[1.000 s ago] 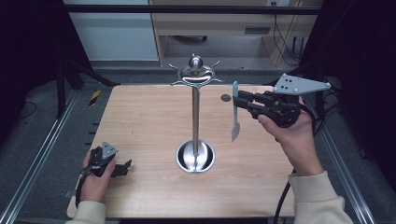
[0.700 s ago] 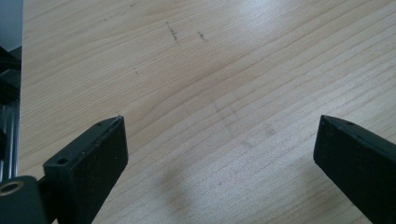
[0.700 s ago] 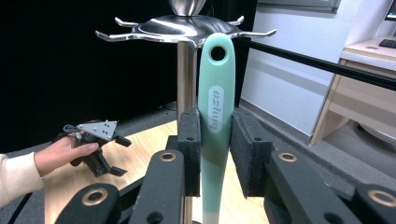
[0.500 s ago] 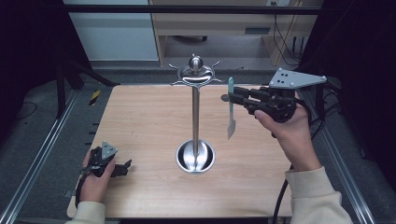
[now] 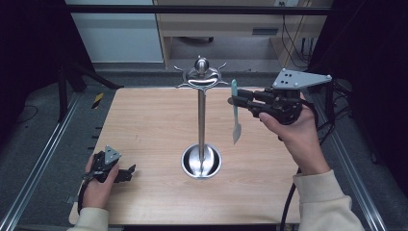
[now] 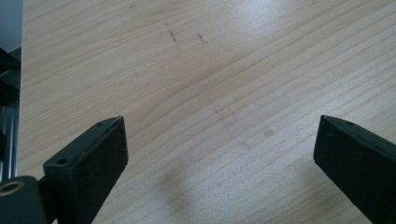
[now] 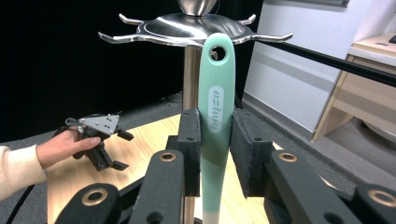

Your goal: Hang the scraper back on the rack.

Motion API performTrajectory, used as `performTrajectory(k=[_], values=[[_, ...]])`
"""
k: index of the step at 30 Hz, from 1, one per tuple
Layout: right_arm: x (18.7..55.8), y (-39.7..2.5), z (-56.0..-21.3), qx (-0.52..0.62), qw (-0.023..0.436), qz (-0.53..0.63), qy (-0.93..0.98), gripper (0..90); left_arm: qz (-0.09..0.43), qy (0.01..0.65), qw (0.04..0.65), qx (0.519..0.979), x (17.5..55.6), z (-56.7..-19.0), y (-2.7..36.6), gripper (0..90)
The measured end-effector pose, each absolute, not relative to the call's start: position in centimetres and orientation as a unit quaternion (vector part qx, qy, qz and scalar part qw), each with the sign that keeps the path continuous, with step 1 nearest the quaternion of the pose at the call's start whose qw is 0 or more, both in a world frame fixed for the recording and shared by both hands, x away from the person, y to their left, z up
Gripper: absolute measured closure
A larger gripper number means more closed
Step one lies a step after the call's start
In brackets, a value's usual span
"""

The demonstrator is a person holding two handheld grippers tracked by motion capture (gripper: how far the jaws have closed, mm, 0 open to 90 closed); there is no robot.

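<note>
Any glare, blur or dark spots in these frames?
High view: surroundings dark, mild sheen on the table. Left gripper view: bright glare at top of the wood, soft shadow below. Right gripper view: mint utensil sharp, highlights on the steel rack, background soft.

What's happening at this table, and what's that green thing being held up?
A person works with a hand-held gripper in each hand. The right hand-held gripper is clamped on the mint-green handle of a kitchen utensil, holding it upright in the air beside the hooks at the top of a steel hanging stand, probably to hang it by the hole in its handle. The left hand-held gripper rests open on the wooden table, holding nothing.
</note>
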State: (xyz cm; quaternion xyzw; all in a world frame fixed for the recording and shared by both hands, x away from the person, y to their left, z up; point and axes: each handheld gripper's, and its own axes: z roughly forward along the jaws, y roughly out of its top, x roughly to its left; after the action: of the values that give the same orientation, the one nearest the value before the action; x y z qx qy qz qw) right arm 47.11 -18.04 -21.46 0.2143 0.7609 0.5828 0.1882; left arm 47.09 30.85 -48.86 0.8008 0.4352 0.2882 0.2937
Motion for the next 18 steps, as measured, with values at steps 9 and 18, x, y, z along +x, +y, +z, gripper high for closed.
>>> performTrajectory(k=[9,18], values=[[47.25,-17.94,-21.32,0.212,0.182,0.582,0.764,74.3,0.288,0.434,0.292,0.802,47.12,-48.89,30.81,2.8],[47.4,-17.53,-21.43,0.212,0.177,0.575,0.77,74.4,0.287,0.434,0.293,0.802,47.08,-48.85,30.82,2.9]])
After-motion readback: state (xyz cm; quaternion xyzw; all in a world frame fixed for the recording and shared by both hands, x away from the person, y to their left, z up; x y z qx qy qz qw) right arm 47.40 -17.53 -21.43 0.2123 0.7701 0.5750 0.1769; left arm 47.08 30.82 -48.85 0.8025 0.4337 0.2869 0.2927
